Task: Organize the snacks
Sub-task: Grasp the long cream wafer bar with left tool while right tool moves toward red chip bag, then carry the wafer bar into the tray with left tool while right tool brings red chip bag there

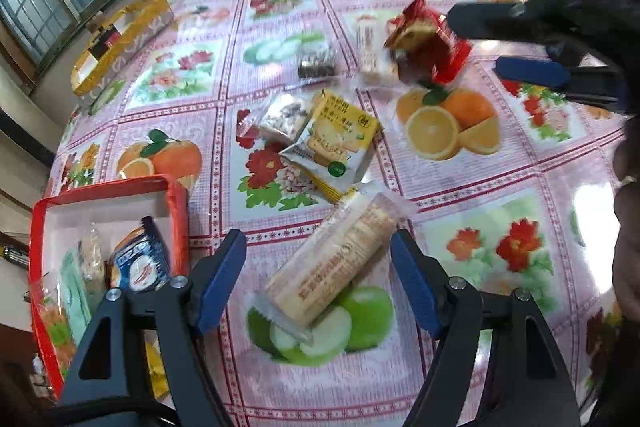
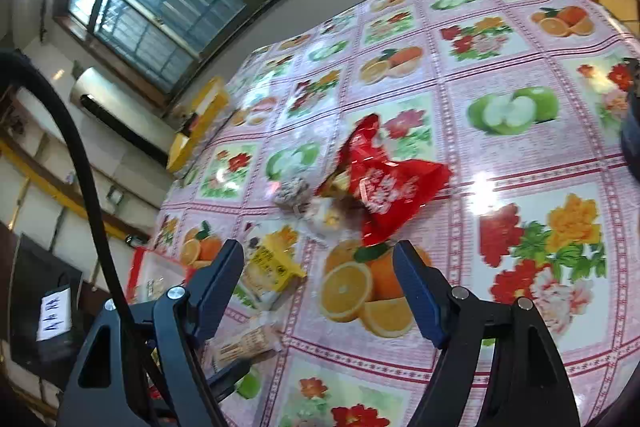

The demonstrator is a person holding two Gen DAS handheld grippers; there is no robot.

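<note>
Printing is seen on several wrappers, but none is sharp enough to be read: brown lettering runs along the long cracker pack, and white characters mark the red bag. A handwritten white label on a dark object at the far left of the right wrist view is also illegible.

The left gripper is held wide open, its blue pads on either side of the cracker pack, which lies on the fruit-patterned tablecloth; contact cannot be confirmed. The right gripper is likewise spread wide and holds nothing; it is poised above the printed oranges, just near of the red bag.

A yellow biscuit packet lies at the table's middle among small wrapped snacks. At the near left, a red tray contains a blue packet and other wrapped snacks. A yellow box stands at the far left.
</note>
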